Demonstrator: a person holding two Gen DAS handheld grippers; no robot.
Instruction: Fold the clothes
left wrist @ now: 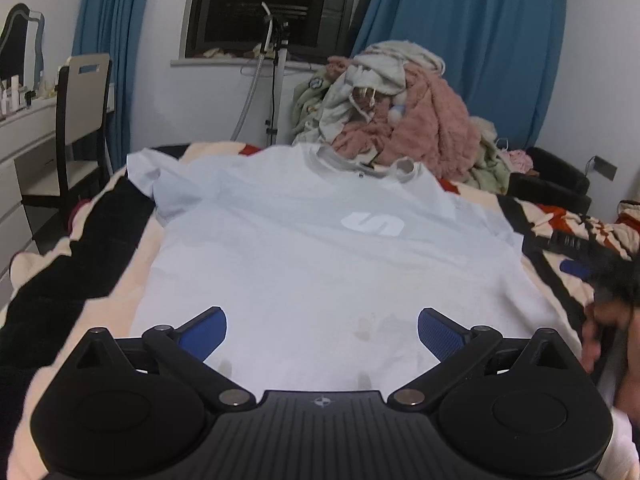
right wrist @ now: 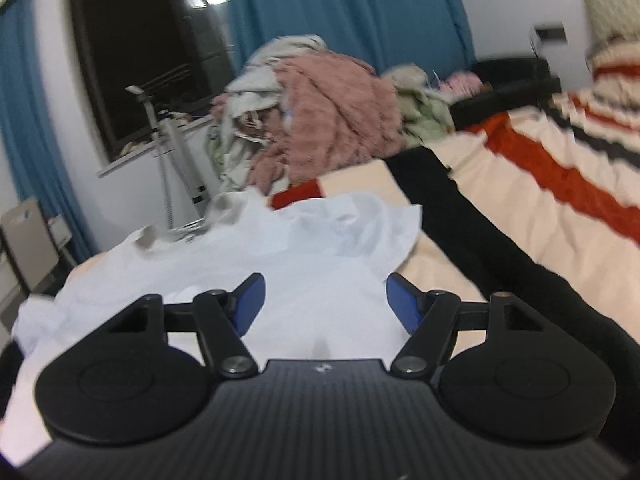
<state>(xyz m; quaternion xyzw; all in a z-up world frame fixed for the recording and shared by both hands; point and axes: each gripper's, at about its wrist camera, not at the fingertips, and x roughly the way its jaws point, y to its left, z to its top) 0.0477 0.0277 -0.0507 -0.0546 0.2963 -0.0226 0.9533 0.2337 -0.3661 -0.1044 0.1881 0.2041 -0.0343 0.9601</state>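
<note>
Your pale T-shirt (left wrist: 312,264) lies spread flat, print side up, on the striped blanket (left wrist: 72,280) of the bed. Its long axis runs straight away from your left gripper (left wrist: 322,330): the hem is nearest you, under and between the jaws, and the grey collar (left wrist: 360,168) points toward the heap of unfolded clothes (left wrist: 400,120) at the far end. The print reads upside down from where you stand, which confirms the neck is the far end.

Your left jaws stand spread as wide as they go, with nothing between the pads; they hover low over the hem, roughly on the shirt's centre line. Your right gripper (right wrist: 325,300) is also released, its jaws part-way apart and empty. It hangs over the shirt's right-hand edge, and ahead of it the right sleeve (right wrist: 360,216) lies crumpled, not flat like the body.

So the shirt lies forward of both jaws and lengthwise to you. Judging by that, the left hand is better placed for the hem, the right for the bunched sleeve and side edge, which probably needs smoothing before any lengthwise fold.
</note>
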